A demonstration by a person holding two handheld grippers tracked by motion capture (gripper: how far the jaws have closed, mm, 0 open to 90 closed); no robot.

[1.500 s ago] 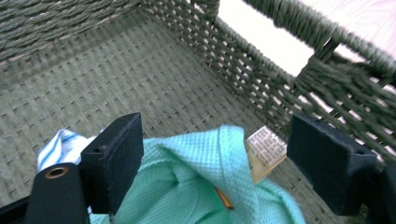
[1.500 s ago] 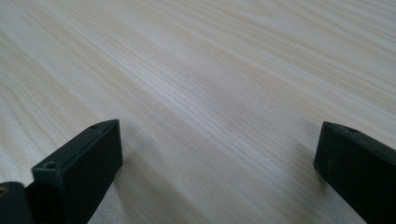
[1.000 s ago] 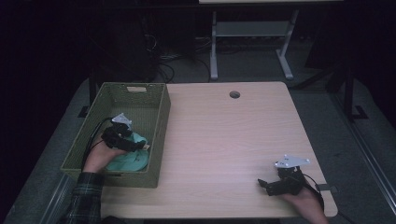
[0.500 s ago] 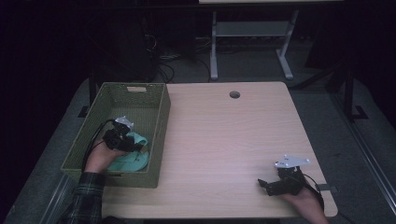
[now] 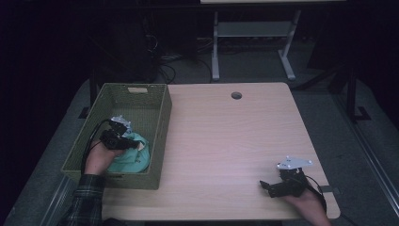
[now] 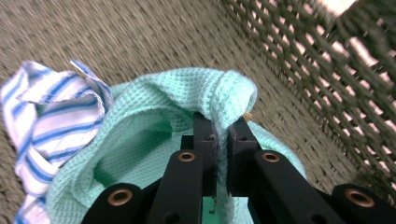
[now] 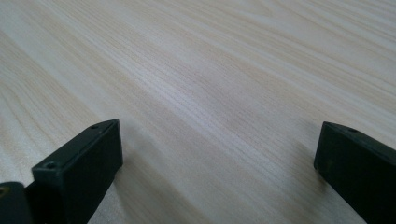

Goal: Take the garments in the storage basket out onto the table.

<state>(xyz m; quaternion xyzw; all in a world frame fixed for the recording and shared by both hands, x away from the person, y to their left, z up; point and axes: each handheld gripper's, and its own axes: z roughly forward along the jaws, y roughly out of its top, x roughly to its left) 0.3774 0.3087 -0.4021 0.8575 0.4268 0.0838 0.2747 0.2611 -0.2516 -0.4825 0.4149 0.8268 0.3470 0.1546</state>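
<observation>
A mint-green waffle cloth [image 5: 133, 155] [image 6: 163, 116] lies in the green woven basket [image 5: 162, 122] at the table's left. My left gripper [image 5: 123, 140] [image 6: 223, 125] reaches into the basket; its jaws have just been closing and now pinch a raised fold of the green cloth between the pads. A blue-and-white striped cloth [image 6: 51, 121] lies bunched beside the green one. My right gripper [image 5: 272, 186] [image 7: 215, 154] rests on the wooden table [image 5: 226, 141] near its front right corner, jaws wide open with bare wood between them.
The basket's woven wall [image 6: 327, 79] rises close beside the left gripper. A round cable hole [image 5: 236, 95] sits at the table's far edge. A white desk frame [image 5: 249, 42] and cables stand on the dark floor behind.
The left gripper's jaws have closed onto a fold of the green cloth. Neither hand has shifted place, and the right gripper is unchanged.
</observation>
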